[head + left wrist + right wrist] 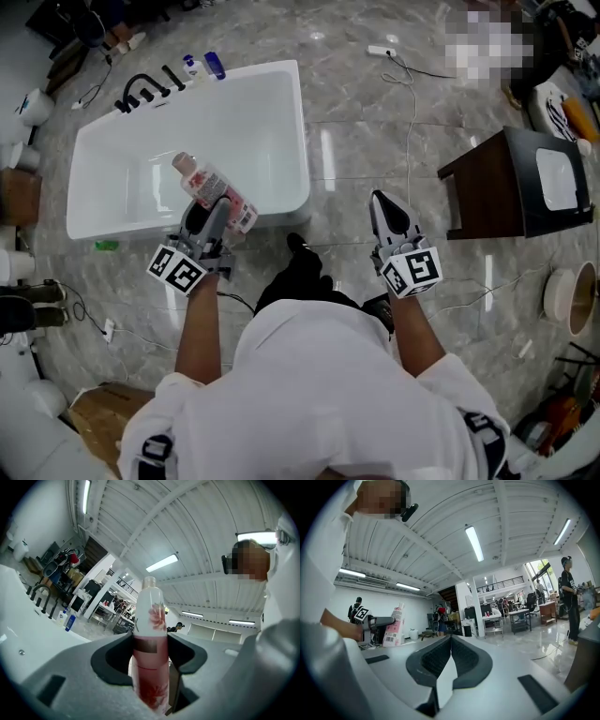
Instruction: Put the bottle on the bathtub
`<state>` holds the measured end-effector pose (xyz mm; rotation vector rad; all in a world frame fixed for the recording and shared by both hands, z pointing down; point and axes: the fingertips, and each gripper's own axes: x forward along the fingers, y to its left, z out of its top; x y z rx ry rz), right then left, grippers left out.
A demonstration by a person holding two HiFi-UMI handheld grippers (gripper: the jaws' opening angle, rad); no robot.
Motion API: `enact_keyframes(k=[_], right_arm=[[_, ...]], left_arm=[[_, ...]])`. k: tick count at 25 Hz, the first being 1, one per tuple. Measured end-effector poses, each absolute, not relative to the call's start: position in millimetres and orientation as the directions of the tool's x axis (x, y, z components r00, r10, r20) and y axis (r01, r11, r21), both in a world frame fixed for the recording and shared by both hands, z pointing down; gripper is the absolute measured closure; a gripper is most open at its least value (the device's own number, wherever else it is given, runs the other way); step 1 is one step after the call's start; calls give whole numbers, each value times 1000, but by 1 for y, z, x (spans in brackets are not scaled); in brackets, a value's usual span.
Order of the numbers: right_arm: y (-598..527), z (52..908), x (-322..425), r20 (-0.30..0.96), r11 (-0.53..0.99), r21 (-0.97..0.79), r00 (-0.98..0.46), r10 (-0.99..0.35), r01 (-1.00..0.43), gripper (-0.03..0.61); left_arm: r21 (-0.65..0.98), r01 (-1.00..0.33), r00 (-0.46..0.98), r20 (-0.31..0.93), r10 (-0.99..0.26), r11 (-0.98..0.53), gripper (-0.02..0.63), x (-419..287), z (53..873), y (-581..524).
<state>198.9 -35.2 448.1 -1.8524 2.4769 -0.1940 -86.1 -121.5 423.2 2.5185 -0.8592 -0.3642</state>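
Note:
A pink and white bottle (214,190) with a flower print is clamped in my left gripper (210,212), held over the near rim of the white bathtub (272,98). In the left gripper view the bottle (150,644) stands upright between the two dark jaws, its cap toward the ceiling. My right gripper (382,207) hangs over the marble floor to the right of the tub, jaws pressed together with nothing in them (450,656). In the right gripper view, the bottle (395,626) and the left gripper show at the left.
A black faucet (141,91) and two small bottles (204,66) sit on the tub's far rim. A dark side table (520,183) stands to the right, with cables (409,103) across the floor. A green item (106,246) lies by the tub's near left corner.

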Motion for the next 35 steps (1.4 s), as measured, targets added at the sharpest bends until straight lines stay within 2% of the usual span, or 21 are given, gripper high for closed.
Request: enact_keyframes(k=[4, 10, 16, 28, 35], right_arm=[[-43, 457, 189, 73, 302, -115, -312, -947, -946, 565], [-155, 449, 205, 122, 333, -85, -342, -932, -939, 565], [-226, 448, 182, 136, 381, -82, -389, -911, -921, 565], [-355, 438, 145, 121, 486, -35, -486, -865, -873, 565], [-457, 458, 154, 108, 540, -36, -541, -834, -841, 565]], left_arm=[[536, -496, 757, -120, -643, -683, 388, -88, 442, -136], [514, -512, 750, -123, -650, -688, 388, -69, 438, -240], [489, -526, 743, -133, -656, -696, 388, -77, 435, -296], [372, -615, 717, -103, -689, -695, 388, -82, 431, -393], [330, -687, 656, -101, -748, -648, 388, -54, 444, -478]])
